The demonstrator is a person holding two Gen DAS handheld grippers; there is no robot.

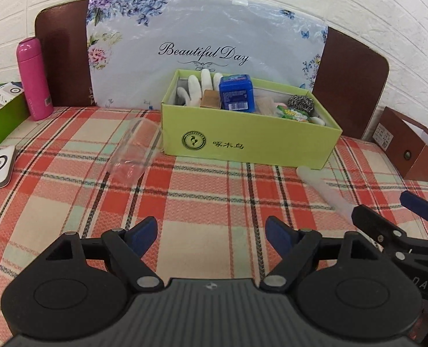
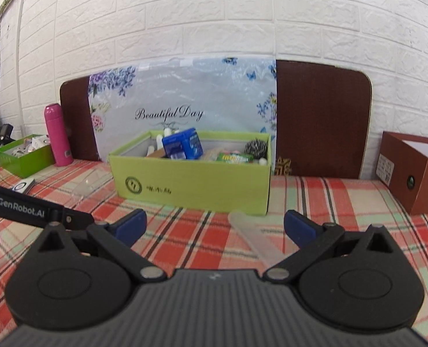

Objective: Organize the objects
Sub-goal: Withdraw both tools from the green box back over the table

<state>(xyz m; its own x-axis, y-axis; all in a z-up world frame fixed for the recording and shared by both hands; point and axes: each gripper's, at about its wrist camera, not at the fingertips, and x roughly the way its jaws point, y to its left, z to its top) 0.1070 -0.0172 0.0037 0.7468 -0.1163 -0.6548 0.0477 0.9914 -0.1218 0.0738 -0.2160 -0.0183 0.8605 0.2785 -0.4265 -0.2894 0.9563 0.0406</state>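
A light green box (image 1: 248, 141) stands on the plaid tablecloth, holding white gloves (image 1: 198, 86), a blue tin (image 1: 237, 94), a steel scourer (image 1: 300, 103) and a green packet. It also shows in the right wrist view (image 2: 190, 185). A clear plastic cup (image 1: 135, 150) lies on its side left of the box. A translucent white tube (image 1: 326, 190) lies in front of the box's right corner, also in the right wrist view (image 2: 257, 240). My left gripper (image 1: 212, 235) is open and empty above the cloth. My right gripper (image 2: 215, 227) is open and empty, its jaws either side of the tube's near end.
A pink flask (image 1: 33, 79) and a darker green box (image 1: 3, 115) of small items stand at the left. A white device (image 1: 0, 166) lies at the left edge. A brown box (image 2: 410, 170) stands at the right. A floral board (image 1: 202, 49) leans on the brick wall.
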